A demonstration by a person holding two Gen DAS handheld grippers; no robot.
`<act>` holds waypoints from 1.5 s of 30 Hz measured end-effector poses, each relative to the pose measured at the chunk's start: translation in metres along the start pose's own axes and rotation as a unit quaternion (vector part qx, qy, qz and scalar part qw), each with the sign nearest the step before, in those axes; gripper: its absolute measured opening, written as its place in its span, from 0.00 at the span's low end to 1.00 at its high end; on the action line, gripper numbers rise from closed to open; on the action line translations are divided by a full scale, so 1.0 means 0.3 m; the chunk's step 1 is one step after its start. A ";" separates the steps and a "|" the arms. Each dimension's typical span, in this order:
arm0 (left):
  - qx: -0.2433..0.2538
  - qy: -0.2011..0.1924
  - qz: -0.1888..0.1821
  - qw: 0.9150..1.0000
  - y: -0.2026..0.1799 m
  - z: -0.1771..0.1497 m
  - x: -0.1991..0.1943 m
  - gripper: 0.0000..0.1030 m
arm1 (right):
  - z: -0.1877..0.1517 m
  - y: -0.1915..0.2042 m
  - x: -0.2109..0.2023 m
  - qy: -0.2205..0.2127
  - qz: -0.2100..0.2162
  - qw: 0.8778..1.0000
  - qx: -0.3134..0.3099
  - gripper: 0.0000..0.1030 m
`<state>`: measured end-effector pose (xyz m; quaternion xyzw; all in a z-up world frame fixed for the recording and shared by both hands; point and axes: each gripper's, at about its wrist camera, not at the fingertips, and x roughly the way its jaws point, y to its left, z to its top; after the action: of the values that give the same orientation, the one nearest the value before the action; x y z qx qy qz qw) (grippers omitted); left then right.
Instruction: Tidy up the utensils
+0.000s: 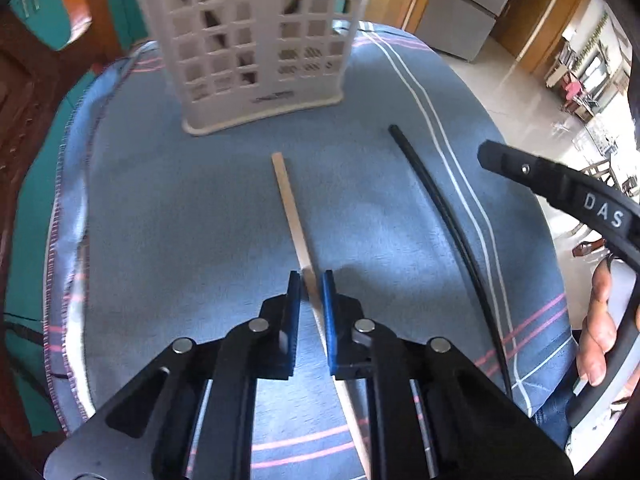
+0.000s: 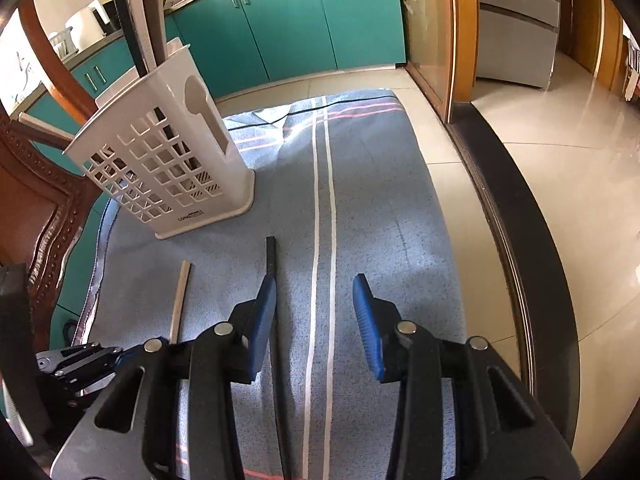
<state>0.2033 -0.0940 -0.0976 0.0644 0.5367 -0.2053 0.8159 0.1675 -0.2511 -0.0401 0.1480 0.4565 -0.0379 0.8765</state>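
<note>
Left gripper (image 1: 311, 286): closing around wooden chopstick (image 1: 291, 216), light, stiff, slippery; gripping mid-shaft.
Right gripper (image 2: 315, 304): hanging open.

A blue striped cloth (image 2: 380, 208) is spread over the work surface. Teal cabinets (image 2: 288, 20) are seen along the far wall, above a glossy cream tiled floor (image 2: 560, 128). A carved wooden chair (image 2: 36, 200) is seen at left, and a wooden door frame (image 2: 460, 40) at right.
</note>
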 end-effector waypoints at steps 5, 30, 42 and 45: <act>-0.020 -0.005 0.024 1.000 0.021 -0.017 -0.010 0.17 | -0.008 0.026 0.025 0.012 -0.003 1.000 -0.014 0.39; 0.005 -0.012 0.040 0.999 -0.011 -0.027 -0.010 0.52 | -0.046 0.045 0.126 0.075 0.055 0.996 0.018 0.07; 0.012 -0.004 0.048 0.999 -0.052 -0.013 0.040 0.43 | -0.040 0.038 0.117 0.079 0.061 0.994 0.032 0.10; 0.012 -0.001 0.047 0.999 -0.053 -0.011 0.050 0.33 | -0.032 0.049 0.106 0.065 0.044 0.997 0.017 0.12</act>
<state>0.1991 -0.1113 -0.1108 0.0993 0.5295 -0.1732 0.8245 0.1813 -0.2321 -0.0679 0.1854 0.5047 0.0028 0.8432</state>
